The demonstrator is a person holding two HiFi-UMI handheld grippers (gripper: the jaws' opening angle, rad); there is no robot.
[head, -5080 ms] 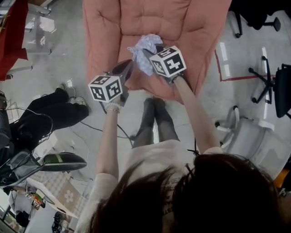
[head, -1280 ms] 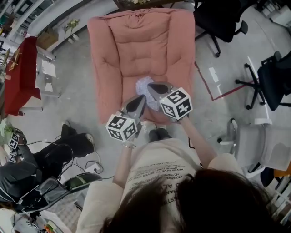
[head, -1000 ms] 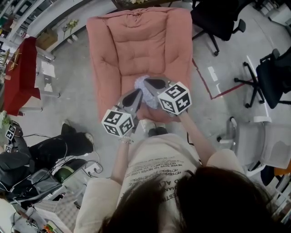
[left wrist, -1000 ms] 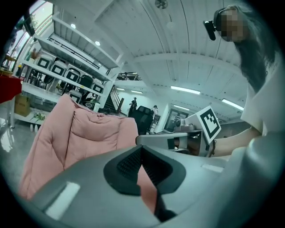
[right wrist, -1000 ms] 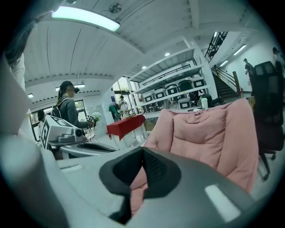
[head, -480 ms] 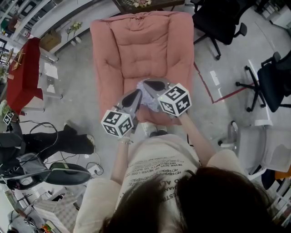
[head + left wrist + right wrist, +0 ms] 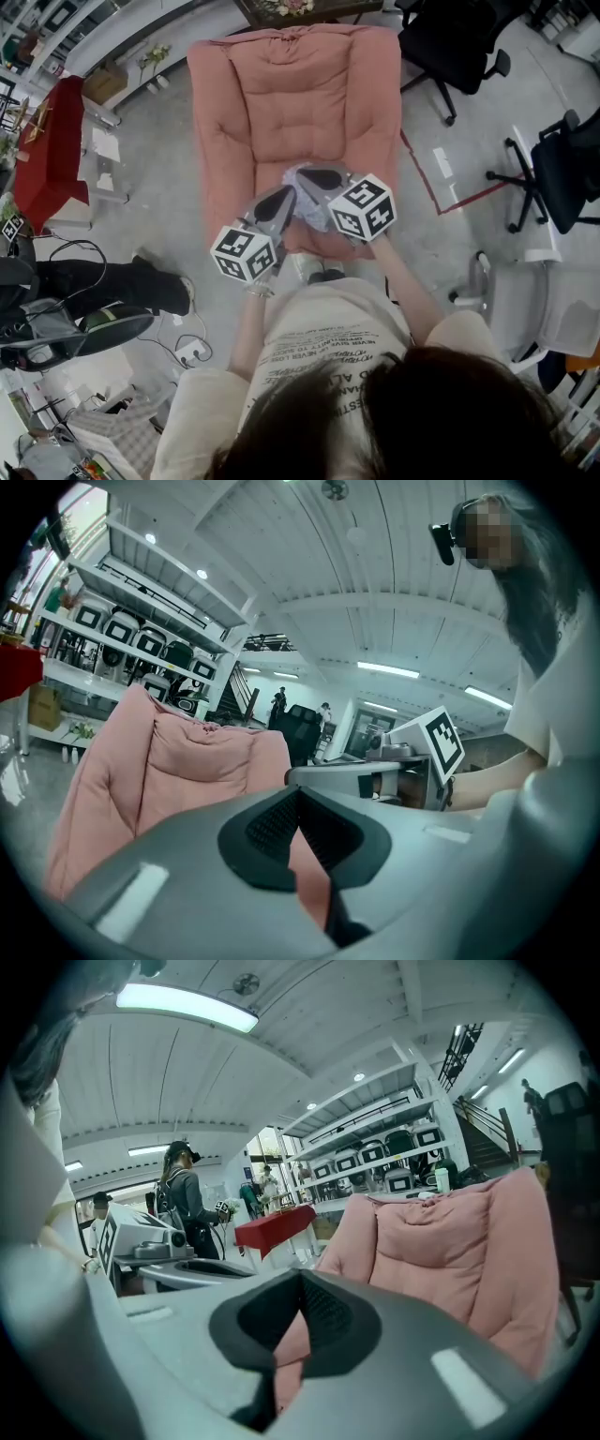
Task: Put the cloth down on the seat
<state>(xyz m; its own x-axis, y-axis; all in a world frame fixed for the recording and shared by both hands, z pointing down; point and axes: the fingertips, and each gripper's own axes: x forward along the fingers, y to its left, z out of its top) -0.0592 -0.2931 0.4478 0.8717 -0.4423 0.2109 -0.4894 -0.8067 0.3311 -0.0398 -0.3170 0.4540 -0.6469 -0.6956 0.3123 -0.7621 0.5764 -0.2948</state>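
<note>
A crumpled white and pale-blue cloth (image 7: pixel 302 190) lies on the front of the pink armchair's seat (image 7: pixel 291 103), partly hidden by both grippers. My left gripper (image 7: pixel 289 192) hovers over the cloth's left side. In the left gripper view (image 7: pixel 298 794) its tips meet with nothing between them. My right gripper (image 7: pixel 306 173) reaches over the cloth's right side, and in the right gripper view (image 7: pixel 302 1283) it is likewise shut and empty. Neither gripper view shows the cloth, only the pink backrest (image 7: pixel 178 752) (image 7: pixel 450 1241).
Black office chairs (image 7: pixel 450 37) (image 7: pixel 562 159) and a white chair (image 7: pixel 530 300) stand to the right. A red-covered table (image 7: pixel 47 150) is at the left. A person in black (image 7: pixel 103 281) crouches lower left among floor cables.
Five seconds ago the cloth was bunched up at the right gripper's tip; now it lies flatter on the seat. Over the last second both grippers stayed still, and the person at the left shifted.
</note>
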